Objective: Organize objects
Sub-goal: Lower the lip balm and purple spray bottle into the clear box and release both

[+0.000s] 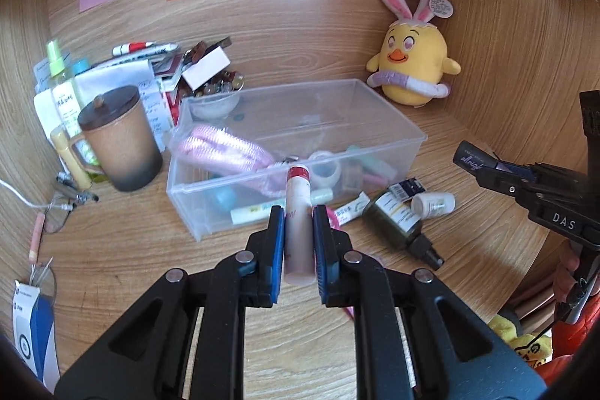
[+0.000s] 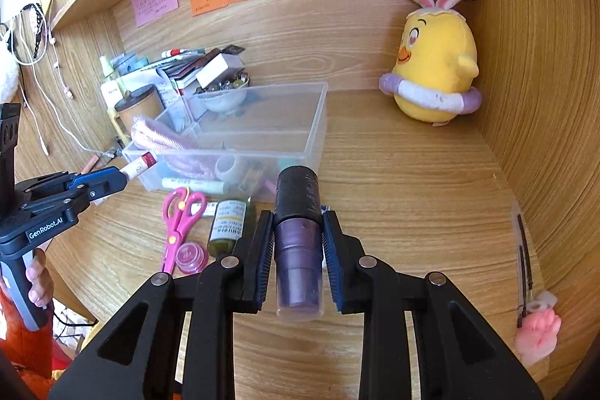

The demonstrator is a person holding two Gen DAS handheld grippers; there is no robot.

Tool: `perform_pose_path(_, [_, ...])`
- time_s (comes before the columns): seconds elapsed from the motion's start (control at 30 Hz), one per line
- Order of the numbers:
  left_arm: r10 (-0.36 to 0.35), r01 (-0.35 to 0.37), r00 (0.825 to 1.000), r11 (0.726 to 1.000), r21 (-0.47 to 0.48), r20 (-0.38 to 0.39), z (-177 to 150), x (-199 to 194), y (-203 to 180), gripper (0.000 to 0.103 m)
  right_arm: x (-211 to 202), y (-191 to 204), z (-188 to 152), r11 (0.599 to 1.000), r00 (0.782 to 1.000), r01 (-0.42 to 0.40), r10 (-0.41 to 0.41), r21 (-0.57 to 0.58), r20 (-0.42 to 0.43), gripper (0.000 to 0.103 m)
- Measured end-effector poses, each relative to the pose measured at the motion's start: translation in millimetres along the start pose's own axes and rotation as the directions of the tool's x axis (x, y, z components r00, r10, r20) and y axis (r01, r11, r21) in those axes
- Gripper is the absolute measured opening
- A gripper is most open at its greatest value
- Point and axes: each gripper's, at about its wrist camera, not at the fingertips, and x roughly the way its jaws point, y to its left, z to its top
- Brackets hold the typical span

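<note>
My left gripper [image 1: 298,212] is shut on a pale pink tube with a red band [image 1: 298,212], held above the desk in front of the clear plastic bin [image 1: 393,122]. That same left gripper [image 2: 123,175] shows at the left of the right wrist view, the pink tube [image 2: 140,164] poking out toward the bin [image 2: 317,122]. My right gripper [image 2: 298,216] is shut on a purple bottle with a black cap [image 2: 298,242]; in the left wrist view the right gripper [image 1: 483,167] holds the bottle [image 1: 468,158] at the right. The bin holds a pink pouch [image 1: 225,149], tape and small items.
On the desk lie pink scissors [image 2: 180,223], a dark green bottle [image 1: 397,218], a small white bottle [image 1: 435,203] and a pink jar [image 2: 192,256]. A brown lidded mug [image 1: 120,141] and a clutter pile stand left. A yellow plush chick [image 1: 412,62] sits in the back right corner.
</note>
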Motion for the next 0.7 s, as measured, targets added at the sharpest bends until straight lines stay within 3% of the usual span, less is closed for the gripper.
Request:
perform_pose_path(0.27, [0.009,-0.009,1.0,1.0,0.011,0.019,24,17,-6,0.014,16,1,24,0.999,0.999,-0.04,0.04,-0.002,0.027,0.024])
perform_pose_path(0.7, [0.018,-0.018,0.999,1.0,-0.02,-0.03,51,59,3,0.014,63,10,74,0.997,0.999,-0.044,0.046,-0.056,0.018,0.024])
